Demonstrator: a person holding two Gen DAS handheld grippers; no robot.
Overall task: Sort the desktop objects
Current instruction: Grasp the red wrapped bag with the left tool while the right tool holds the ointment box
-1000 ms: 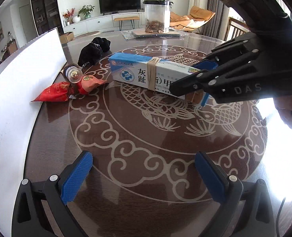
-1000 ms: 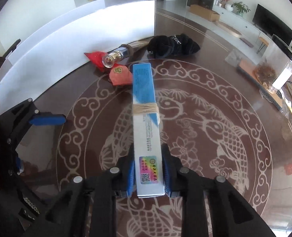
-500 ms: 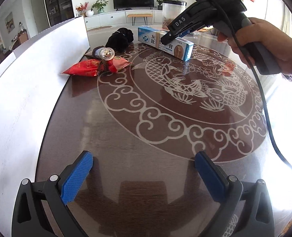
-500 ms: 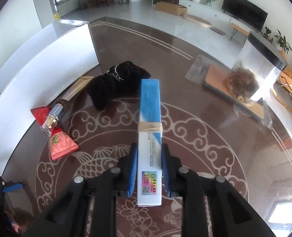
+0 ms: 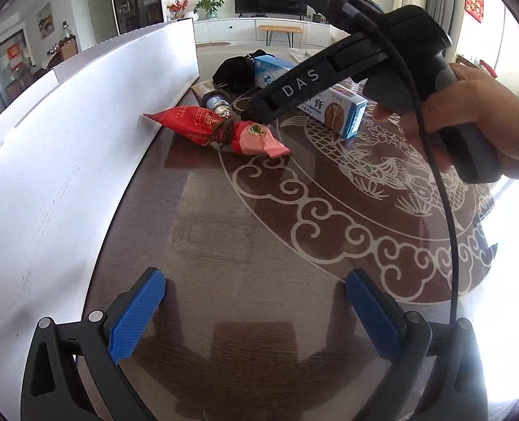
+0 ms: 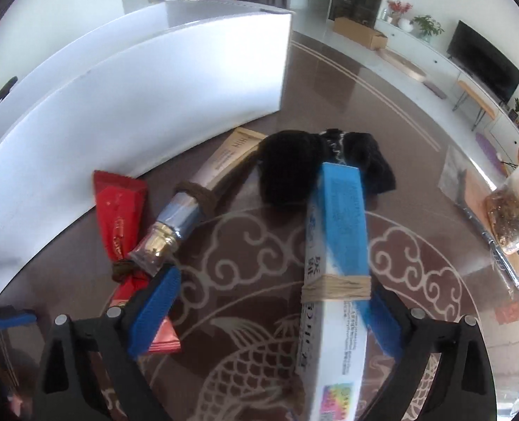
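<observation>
Surface [image 5: 224, 231]: dark glossy wood, pale scroll-and-fish inlay. White board [image 5: 66, 133] upright along left edge. Red packet [image 6: 119, 210] and tube [image 6: 196, 196] lying beside board; black cloth [image 6: 294, 161] behind. Blue-white box [image 6: 336, 245], rubber-banded, flat on surface. Left tool [image 5: 256, 315] spread, holding nothing. Right tool [image 6: 270, 312] spread, box lying loose between fingers. Television and sideboard at far wall.

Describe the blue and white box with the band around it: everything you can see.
The blue-and-white carton is a long, narrow cardboard box with printed Chinese characters, a blue far end and a holographic sticker near the camera. A tan rubber band wraps its middle. It lies flat on the patterned table, far end against the black fabric bundle. The right tongs stand open around it, one blue pad close beside it; contact is unclear.
</observation>
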